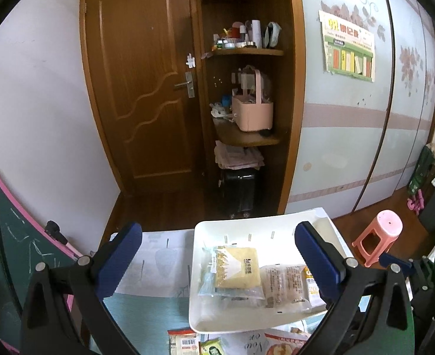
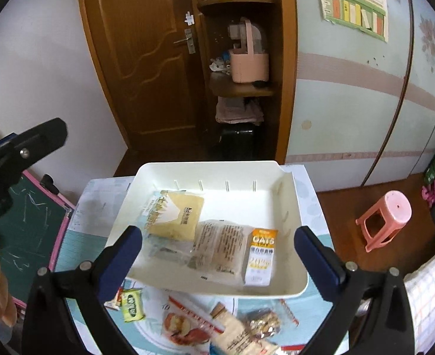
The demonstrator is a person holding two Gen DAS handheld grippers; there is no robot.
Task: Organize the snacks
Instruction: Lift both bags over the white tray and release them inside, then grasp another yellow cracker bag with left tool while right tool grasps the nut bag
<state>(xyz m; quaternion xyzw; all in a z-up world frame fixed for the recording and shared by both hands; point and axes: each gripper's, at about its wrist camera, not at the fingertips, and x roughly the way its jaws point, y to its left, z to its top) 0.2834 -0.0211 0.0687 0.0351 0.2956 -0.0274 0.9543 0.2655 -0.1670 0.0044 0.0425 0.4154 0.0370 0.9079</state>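
A white tray [image 2: 247, 174] sits on the table and holds a yellow cake packet [image 2: 176, 216], a clear bread packet [image 2: 217, 248] and an orange-white oats bar [image 2: 260, 257]. The tray [image 1: 199, 319], yellow packet [image 1: 238, 266] and bread packet [image 1: 285, 284] also show in the left wrist view. Loose snacks lie in front of the tray: a green packet [image 2: 133, 306], a nut packet [image 2: 261, 322] and a tan bar [image 2: 241, 334]. My right gripper [image 2: 218, 248] is open and empty above the tray's near side. My left gripper [image 1: 218, 254] is open and empty above the tray's left part.
The table has a teal and white cloth [image 2: 81, 236]. A pink stool [image 2: 386, 216] stands on the floor to the right. A green chalkboard [image 1: 7, 254] leans at the left. A wooden door [image 1: 140, 88] and a shelf alcove with a pink basket [image 1: 253, 109] are behind.
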